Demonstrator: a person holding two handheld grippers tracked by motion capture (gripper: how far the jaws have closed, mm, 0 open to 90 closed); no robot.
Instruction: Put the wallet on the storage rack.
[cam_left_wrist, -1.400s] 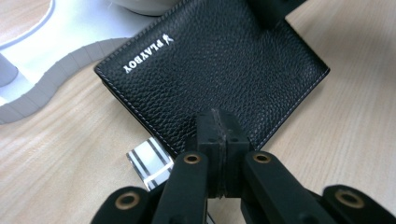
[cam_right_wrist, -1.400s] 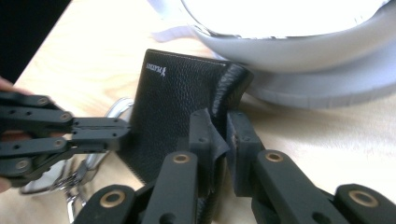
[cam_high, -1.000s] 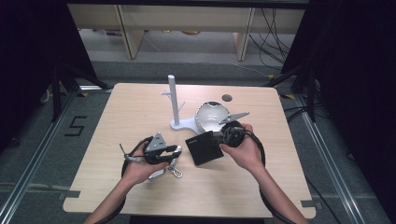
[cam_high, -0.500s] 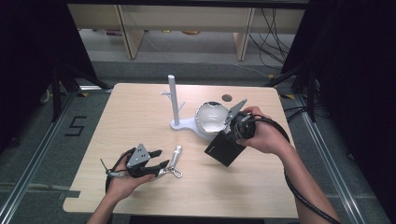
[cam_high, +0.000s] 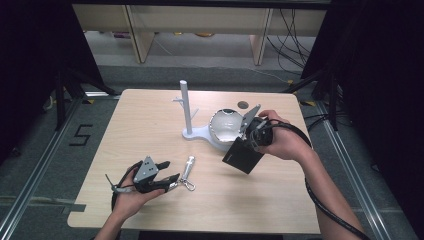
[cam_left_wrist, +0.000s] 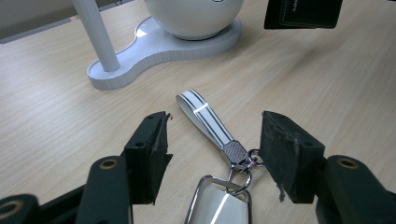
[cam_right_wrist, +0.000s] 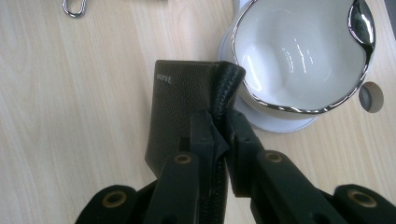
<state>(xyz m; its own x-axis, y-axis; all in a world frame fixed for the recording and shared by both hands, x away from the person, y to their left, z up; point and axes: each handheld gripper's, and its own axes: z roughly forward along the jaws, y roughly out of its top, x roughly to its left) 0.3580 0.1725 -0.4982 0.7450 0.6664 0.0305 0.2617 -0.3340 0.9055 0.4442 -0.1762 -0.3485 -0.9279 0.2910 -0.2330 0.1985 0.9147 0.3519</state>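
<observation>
One leather-grained wallet (cam_right_wrist: 180, 100), apparently folded.

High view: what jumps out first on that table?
The black leather wallet hangs pinched in the right claw, lifted beside the glossy white bowl with a chrome rim at mid-table. Near the front edge, the left claw, its jaws just opened, straddles a silver keychain with a striped strap lying on the wood.

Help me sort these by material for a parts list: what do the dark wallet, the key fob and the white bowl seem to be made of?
Wallet: probably leather or imitation leather, matte; pebbled grain, stitched edge.
Key fob: strap looks like smooth white synthetic or leather with dark stripes; clasp and ring appear polished metal, mirror-bright.
Bowl: glossy white ceramic or plastic, hard to tell; sharp highlights, chrome-like rim.
</observation>
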